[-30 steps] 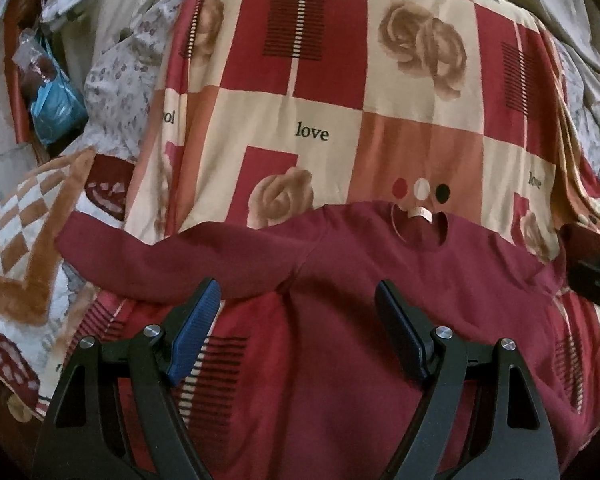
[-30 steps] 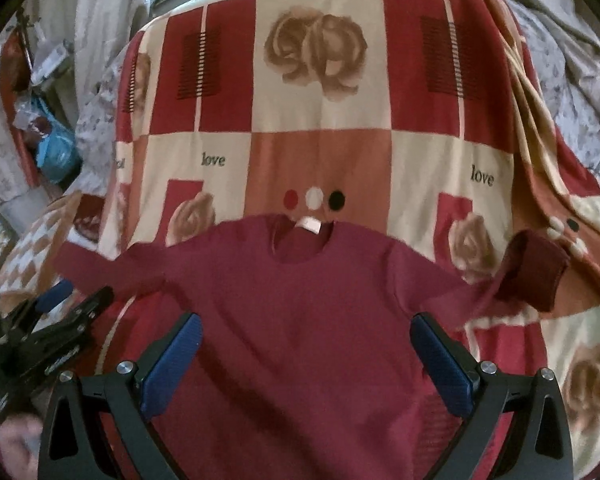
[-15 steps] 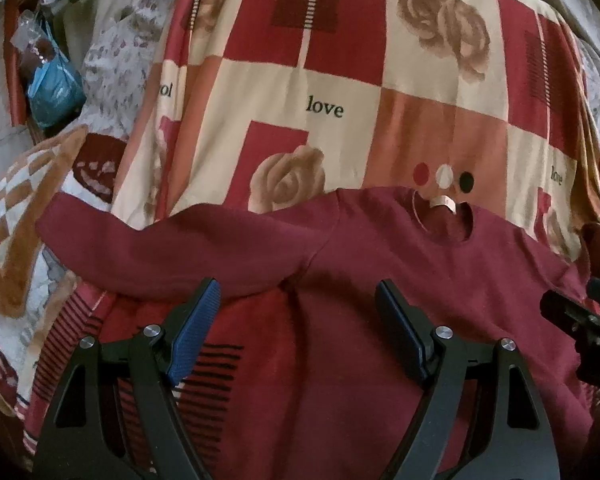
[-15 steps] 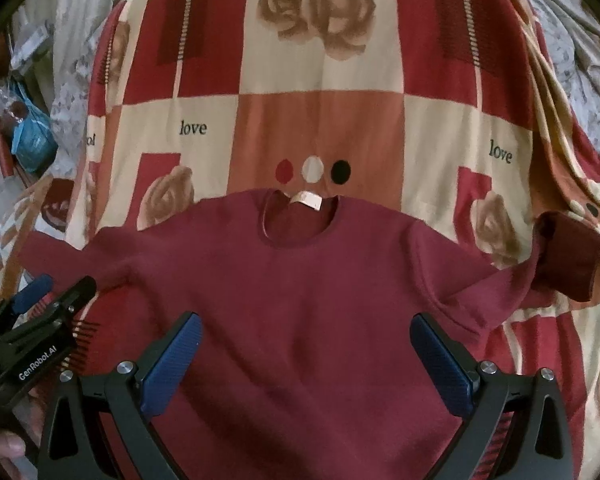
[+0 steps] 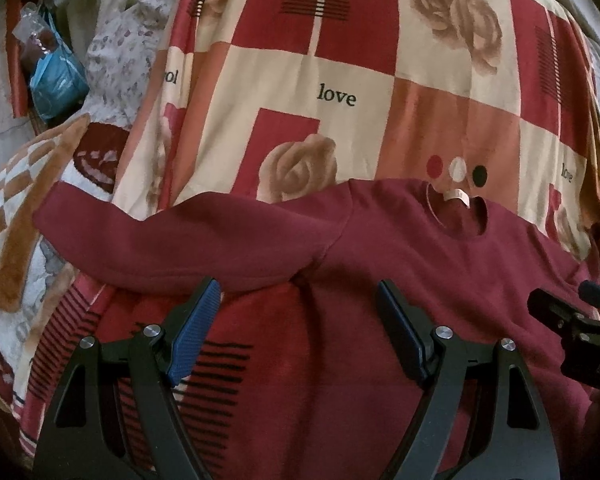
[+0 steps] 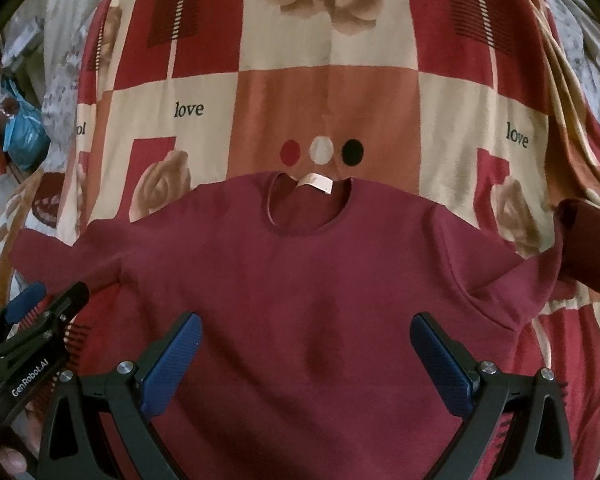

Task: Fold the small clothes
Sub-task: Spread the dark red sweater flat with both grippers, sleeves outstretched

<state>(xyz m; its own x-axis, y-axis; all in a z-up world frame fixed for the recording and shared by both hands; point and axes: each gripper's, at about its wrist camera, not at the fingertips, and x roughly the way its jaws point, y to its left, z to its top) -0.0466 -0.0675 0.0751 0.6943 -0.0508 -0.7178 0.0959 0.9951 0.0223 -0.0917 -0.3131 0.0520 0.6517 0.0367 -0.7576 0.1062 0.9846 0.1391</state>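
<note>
The red sweater lies flat on the blanket (one with roses), neck at 12 o'clock. The left gripper and right gripper hang over it, fingers wide apart, holding nothing.

Left tool: matte black frame, two forked arms with triangular cut-outs, lower centre of the left wrist frame. Blue ribbed pads on inner faces. Silver round screw heads at the arm pivots, two per side.

Right tool: same build, lower centre of the right wrist frame. Black arms, blue textured pads, silver screws in pairs.

Left tool also at lower left of the right wrist frame: black body, white "GenRobot.AI" lettering, blue tip, small screws. Fingertip at the bottom left edge.
</note>
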